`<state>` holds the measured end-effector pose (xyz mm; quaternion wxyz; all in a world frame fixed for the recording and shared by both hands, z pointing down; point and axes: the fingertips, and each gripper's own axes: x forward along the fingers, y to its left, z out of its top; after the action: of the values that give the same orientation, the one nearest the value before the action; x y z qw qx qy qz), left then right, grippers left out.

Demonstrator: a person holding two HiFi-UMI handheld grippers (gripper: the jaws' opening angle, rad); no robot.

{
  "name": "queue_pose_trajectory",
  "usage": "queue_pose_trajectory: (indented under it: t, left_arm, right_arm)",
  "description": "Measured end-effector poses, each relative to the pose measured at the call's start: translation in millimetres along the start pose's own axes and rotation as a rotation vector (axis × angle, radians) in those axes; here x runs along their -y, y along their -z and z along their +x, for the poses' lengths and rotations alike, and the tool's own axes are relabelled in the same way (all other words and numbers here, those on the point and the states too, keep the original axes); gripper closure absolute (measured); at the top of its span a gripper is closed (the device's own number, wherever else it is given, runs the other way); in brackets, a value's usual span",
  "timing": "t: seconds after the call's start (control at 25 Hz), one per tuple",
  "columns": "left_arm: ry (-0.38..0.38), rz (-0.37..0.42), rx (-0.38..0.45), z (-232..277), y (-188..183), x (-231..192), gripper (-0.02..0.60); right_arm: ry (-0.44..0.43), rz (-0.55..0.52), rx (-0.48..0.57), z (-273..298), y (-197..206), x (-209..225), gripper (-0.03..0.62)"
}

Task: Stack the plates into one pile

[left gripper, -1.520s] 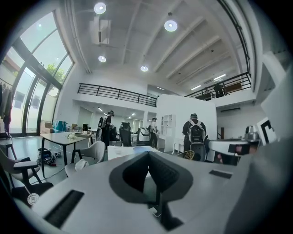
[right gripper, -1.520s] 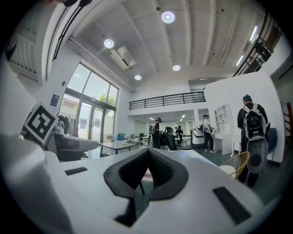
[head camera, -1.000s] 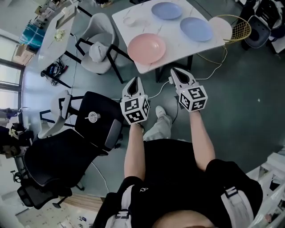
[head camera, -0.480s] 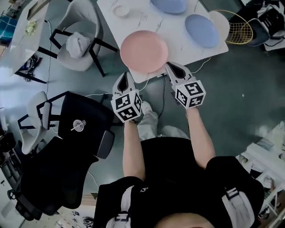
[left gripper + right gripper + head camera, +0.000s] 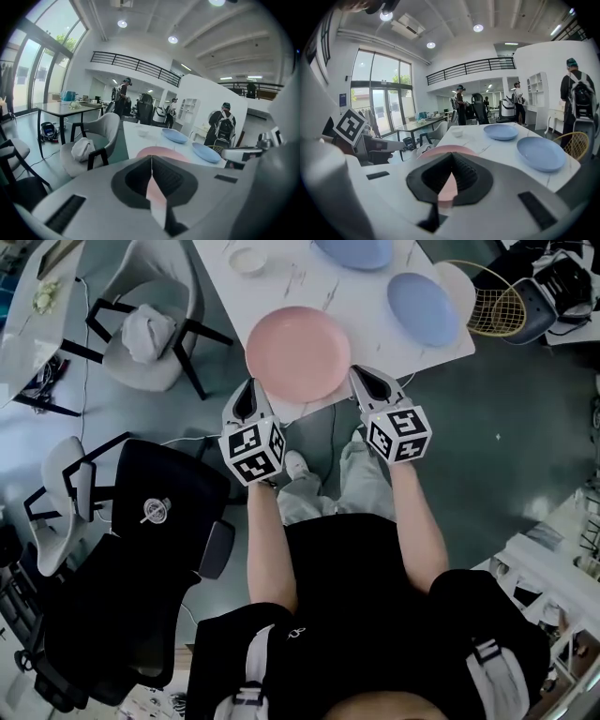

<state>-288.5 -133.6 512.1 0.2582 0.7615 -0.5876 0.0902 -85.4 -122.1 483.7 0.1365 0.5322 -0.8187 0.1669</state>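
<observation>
A pink plate point(image 5: 298, 354) lies at the near edge of the white table point(image 5: 375, 324). Two blue plates point(image 5: 424, 307) point(image 5: 356, 251) lie apart farther back on it. My left gripper point(image 5: 248, 392) is shut and empty, its tip just off the pink plate's left near rim. My right gripper point(image 5: 367, 381) is also shut and empty, at the plate's right near rim. In the left gripper view the closed jaws point(image 5: 151, 160) point at the pink plate point(image 5: 161, 151). In the right gripper view the closed jaws point(image 5: 451, 158) point over the pink plate point(image 5: 445, 150) toward the blue plates point(image 5: 540, 152) point(image 5: 500, 131).
A small white bowl point(image 5: 248, 259) sits at the table's far left. A grey chair with a white bundle point(image 5: 148, 334) stands left of the table, a black office chair point(image 5: 141, 559) nearer me. A yellow wire chair point(image 5: 495, 298) is at the right. People stand in the background point(image 5: 225, 124).
I have come closer to the table. Both grippers have moved forward and now flank the pink plate's near rim; both stayed shut.
</observation>
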Motion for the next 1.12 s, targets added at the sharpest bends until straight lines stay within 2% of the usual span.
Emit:
queue_pose_trajectory:
  t: [0.28, 0.44, 0.56, 0.76, 1.0, 1.12]
  left_arm:
    - [-0.034, 0.036, -0.054, 18, 0, -6, 0.535]
    - [-0.059, 0.039, -0.07, 28, -5, -9, 0.489]
    - [-0.086, 0.043, -0.124, 38, 13, -13, 0.46]
    - [-0.149, 0.02, -0.203, 50, 36, -20, 0.426]
    - [-0.233, -0.051, -0.239, 59, 49, -29, 0.417]
    - [-0.252, -0.072, -0.259, 65, 57, -26, 0.417]
  right_arm:
    - [-0.017, 0.015, 0.023, 24, -12, 15, 0.585]
    - [-0.024, 0.032, 0.014, 39, -16, 28, 0.57]
    - [-0.034, 0.053, -0.034, 52, -1, 39, 0.496]
    - [-0.042, 0.072, -0.106, 71, 15, 59, 0.484]
    - [-0.061, 0.087, -0.206, 88, 37, 77, 0.468]
    - [-0.09, 0.102, -0.255, 94, 52, 79, 0.468]
